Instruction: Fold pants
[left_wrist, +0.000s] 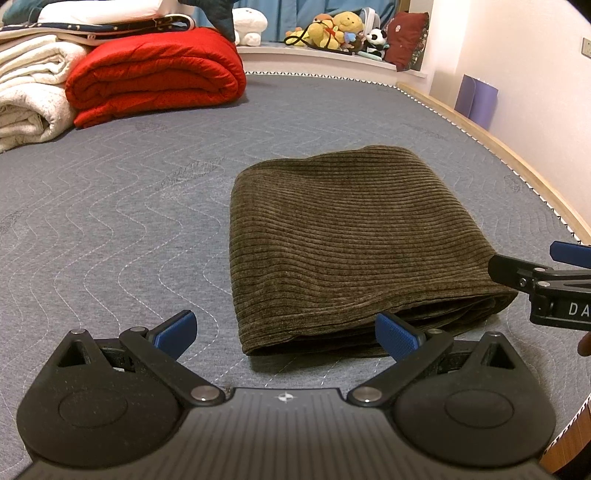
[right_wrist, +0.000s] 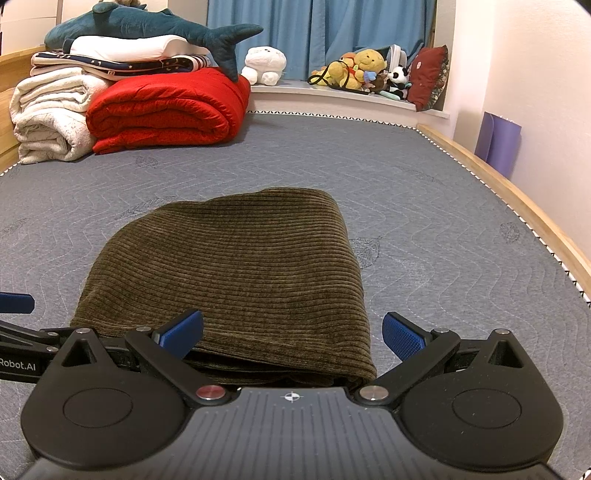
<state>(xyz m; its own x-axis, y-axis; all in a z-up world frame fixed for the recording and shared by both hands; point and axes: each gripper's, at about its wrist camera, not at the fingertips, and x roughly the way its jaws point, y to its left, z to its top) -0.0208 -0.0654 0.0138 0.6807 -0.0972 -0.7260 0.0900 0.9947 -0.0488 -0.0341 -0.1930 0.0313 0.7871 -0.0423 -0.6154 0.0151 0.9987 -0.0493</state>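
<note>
Surface: grey quilted mattress (right_wrist: 424, 206) with wavy stitching, wooden bed frame (right_wrist: 517, 195) along its right edge.
Pants: olive-brown corduroy pants (right_wrist: 236, 273), folded into a compact stack, several layers visible at the near edge; lying flat toward the near edge of the mattress, closer to its right side.
Left gripper: left gripper (left_wrist: 286, 334) spread wide, holding nothing; blue pads (left_wrist: 397, 338) sit at the pants' (left_wrist: 343, 236) near-left corner, right pad at the fabric's near edge, contact unclear.
Right gripper: right gripper (right_wrist: 293, 334) also spread wide, nothing held; hangs over the pants' near-right corner, left pad above the fabric. In the left view it (left_wrist: 569, 254) shows at the right border beside the stack.
Far-left corner: red quilt (right_wrist: 166, 110) folded, beside cream blankets (right_wrist: 51, 118); on top of these a star-print blanket, a white pillow and a plush shark (right_wrist: 147, 26).
Background: blue curtain (right_wrist: 317, 37), ledge with soft toys (right_wrist: 354, 70) and dark red cushion (right_wrist: 428, 77); purple mat (right_wrist: 498, 144) leans on the wall.
</note>
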